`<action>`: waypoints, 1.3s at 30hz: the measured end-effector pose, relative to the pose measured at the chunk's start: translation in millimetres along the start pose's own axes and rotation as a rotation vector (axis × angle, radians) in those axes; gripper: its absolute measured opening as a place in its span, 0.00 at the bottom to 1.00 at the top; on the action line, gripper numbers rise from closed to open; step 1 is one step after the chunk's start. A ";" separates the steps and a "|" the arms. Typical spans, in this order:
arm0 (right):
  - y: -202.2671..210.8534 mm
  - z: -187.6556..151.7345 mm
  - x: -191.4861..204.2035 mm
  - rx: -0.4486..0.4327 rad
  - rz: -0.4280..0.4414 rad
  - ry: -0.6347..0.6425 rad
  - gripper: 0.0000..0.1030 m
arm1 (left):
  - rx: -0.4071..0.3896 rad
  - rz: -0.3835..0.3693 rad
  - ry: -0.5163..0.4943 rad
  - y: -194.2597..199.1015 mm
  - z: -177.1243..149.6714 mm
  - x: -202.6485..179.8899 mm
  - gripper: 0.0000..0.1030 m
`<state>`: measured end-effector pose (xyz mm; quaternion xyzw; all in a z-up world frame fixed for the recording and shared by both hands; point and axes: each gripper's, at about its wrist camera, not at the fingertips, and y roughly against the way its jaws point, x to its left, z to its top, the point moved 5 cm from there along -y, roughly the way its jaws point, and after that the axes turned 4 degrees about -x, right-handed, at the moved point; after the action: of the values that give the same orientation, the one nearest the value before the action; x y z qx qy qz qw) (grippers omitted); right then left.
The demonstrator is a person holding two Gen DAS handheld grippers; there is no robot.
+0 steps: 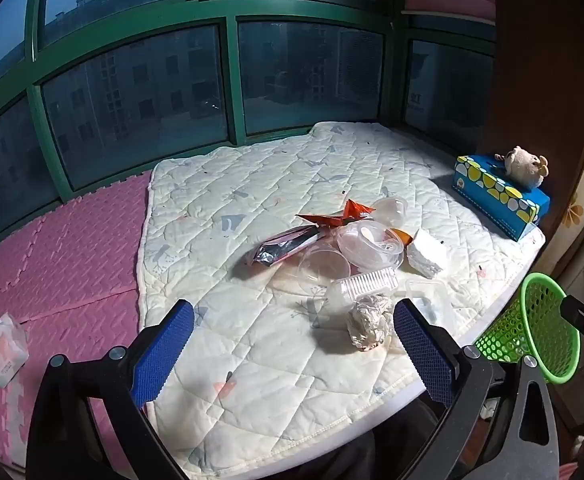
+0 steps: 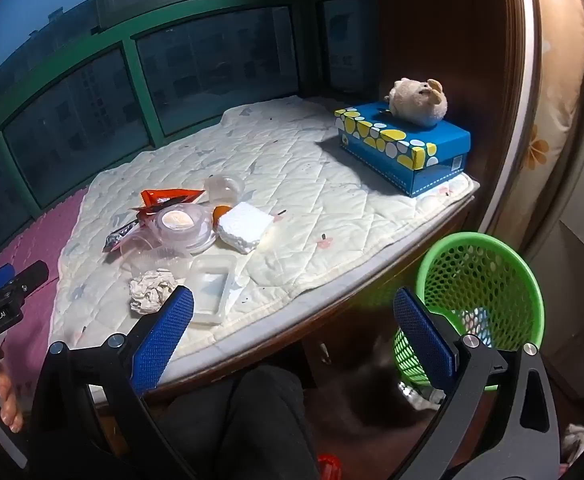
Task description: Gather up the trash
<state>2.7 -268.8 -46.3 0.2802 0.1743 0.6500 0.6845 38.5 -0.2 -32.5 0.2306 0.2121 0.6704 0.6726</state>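
Crumpled paper ball (image 1: 368, 326) sits closest of all, right at the near end of the trash heap on the quilted mat (image 1: 252, 340), and the left gripper (image 1: 294, 344) hangs spread wide and empty just short of it, the ball lying ahead and toward its right finger. No long axis to fuss over on that wad; it looks grabbable from any angle. Just beyond the ball lie a ridged clear lid (image 1: 366, 286) and a shallow white tray (image 1: 432, 304), then the stacked clear cups (image 1: 368, 246), a foam block (image 1: 426, 254) and the foil and orange wrappers (image 1: 288, 242). Off the mat's edge, to the ball's right, stands the green mesh basket (image 2: 480, 292). The right gripper (image 2: 292, 340), also spread wide with nothing in it, hovers near that basket, so the left looks the nearer for the ball. Far behind the heap, a blue tissue box (image 2: 404, 148) carries a plush toy (image 2: 418, 102).
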 end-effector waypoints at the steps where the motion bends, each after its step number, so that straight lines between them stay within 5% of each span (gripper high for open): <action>1: 0.6 0.4 -0.9 -0.008 -0.003 -0.004 0.96 | -0.003 0.005 -0.008 0.2 0.1 -0.8 0.94; 39: -4.5 3.2 -3.8 0.005 -0.019 -0.008 0.96 | 0.015 -0.033 0.008 -5.8 -1.0 -12.5 0.94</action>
<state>7.8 -273.0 -47.1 0.2831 0.1759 0.6417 0.6907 42.4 -12.6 -37.0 0.2294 0.2239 0.6584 0.6810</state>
